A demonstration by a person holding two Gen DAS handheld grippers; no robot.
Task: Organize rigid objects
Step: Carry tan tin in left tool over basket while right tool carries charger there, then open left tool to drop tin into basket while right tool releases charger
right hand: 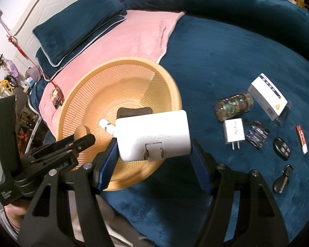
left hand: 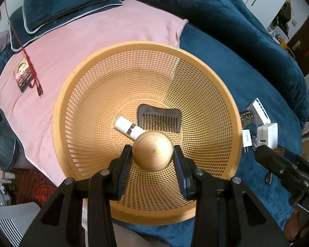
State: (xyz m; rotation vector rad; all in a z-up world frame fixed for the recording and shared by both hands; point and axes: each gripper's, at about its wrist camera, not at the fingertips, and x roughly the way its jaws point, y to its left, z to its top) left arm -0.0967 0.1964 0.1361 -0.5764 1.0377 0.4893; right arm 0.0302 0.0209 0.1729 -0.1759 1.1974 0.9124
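While left jaws pinch gold knob (left hand: 153,150) above basket rim (left hand: 76,78), right jaws pinch white charger (right hand: 153,135) over near rim.

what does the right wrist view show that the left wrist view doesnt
Only the right wrist view: two car keys, a red stick, and the right tongs clamping the large white charger.
Only the left wrist view: the left tongs gripping the gold round lid head-on.
Both: orange basket, comb, white tube.

"DAS" on right claw (left hand: 286,164) body.
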